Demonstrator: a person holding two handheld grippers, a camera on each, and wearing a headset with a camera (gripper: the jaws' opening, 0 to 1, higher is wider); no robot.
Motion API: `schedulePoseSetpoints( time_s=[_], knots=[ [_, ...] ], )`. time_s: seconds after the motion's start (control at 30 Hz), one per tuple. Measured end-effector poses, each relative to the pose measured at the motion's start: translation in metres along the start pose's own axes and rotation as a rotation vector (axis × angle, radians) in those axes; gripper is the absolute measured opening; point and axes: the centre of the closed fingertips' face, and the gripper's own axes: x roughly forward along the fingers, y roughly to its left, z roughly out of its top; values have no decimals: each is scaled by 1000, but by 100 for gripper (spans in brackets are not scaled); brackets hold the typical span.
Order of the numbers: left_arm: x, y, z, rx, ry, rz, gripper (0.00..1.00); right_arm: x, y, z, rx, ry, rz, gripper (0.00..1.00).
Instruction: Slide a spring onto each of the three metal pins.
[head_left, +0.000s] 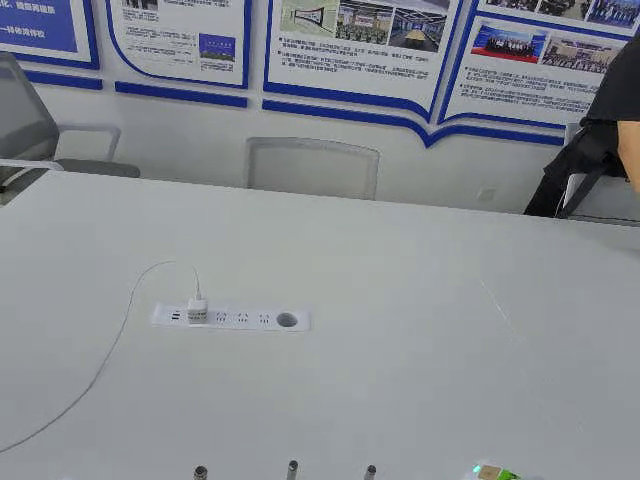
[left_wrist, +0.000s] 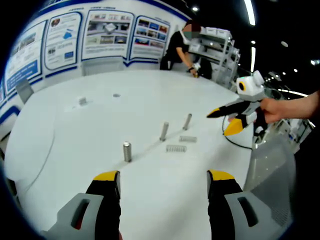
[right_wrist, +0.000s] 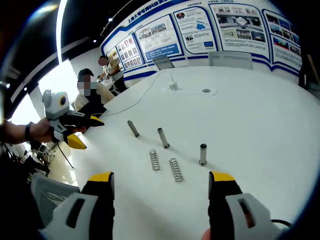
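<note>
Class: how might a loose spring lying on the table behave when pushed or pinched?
Lying on its side, the round spring would probably roll if nudged sideways. Its thin, open coils suggest it is light and may squash between jaws.

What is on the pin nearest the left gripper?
A spring sits around it; the coils hide the shaft underneath. The middle pin and far pin are bare.
</note>
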Motion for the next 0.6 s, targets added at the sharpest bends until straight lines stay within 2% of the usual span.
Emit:
schedulePoseSetpoints(
  time_s=[0.6],
  knots=[
    [22, -13, 7, 42, 29, -32, 73, -11, 3, -18, -1, 22, 10, 83]
  ],
)
